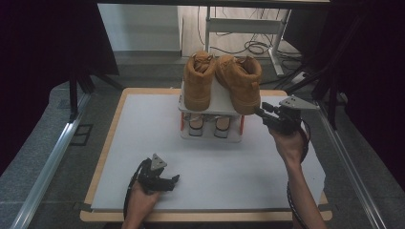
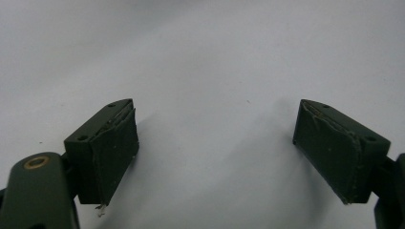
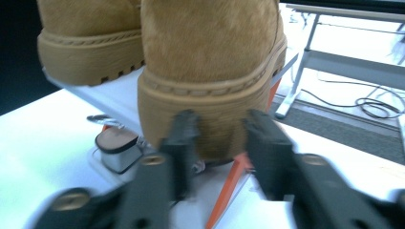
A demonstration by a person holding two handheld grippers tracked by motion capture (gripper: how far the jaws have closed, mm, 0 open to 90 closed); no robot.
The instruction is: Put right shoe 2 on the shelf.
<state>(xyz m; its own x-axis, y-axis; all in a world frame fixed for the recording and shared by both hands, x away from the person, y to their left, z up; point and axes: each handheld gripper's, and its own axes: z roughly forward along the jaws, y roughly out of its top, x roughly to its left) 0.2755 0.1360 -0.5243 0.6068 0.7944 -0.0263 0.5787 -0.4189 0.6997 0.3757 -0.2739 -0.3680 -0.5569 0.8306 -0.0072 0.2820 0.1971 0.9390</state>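
The right boot (image 1: 240,81) stands on the top shelf of a small white rack (image 1: 217,102) at the far middle of the table (image 1: 143,143), with its heel turned to the person and hanging a little over the shelf edge. It is a tan ankle boot with a thick lugged rubber sole. I judge it rather heavy for its size, stiff at the sole and heel, softer and napped at the upper, so the upper may give under the pads while the heel will not. The best place to take hold looks to be the heel, across the sole rim and the heel counter.

The left boot (image 1: 198,81) stands just beside it on the same shelf, touching or almost touching it. Below, on the lower shelf, another pair of shoes (image 1: 207,125) shows its heels.

The right gripper (image 1: 262,114) is at the heel of the right boot with its jaws parted on both sides of it. The right gripper view is blurred, so I cannot tell if the pads already touch the rubber.

The left gripper (image 1: 168,182) rests low on the near part of the table, jaws wide apart, holding nothing.
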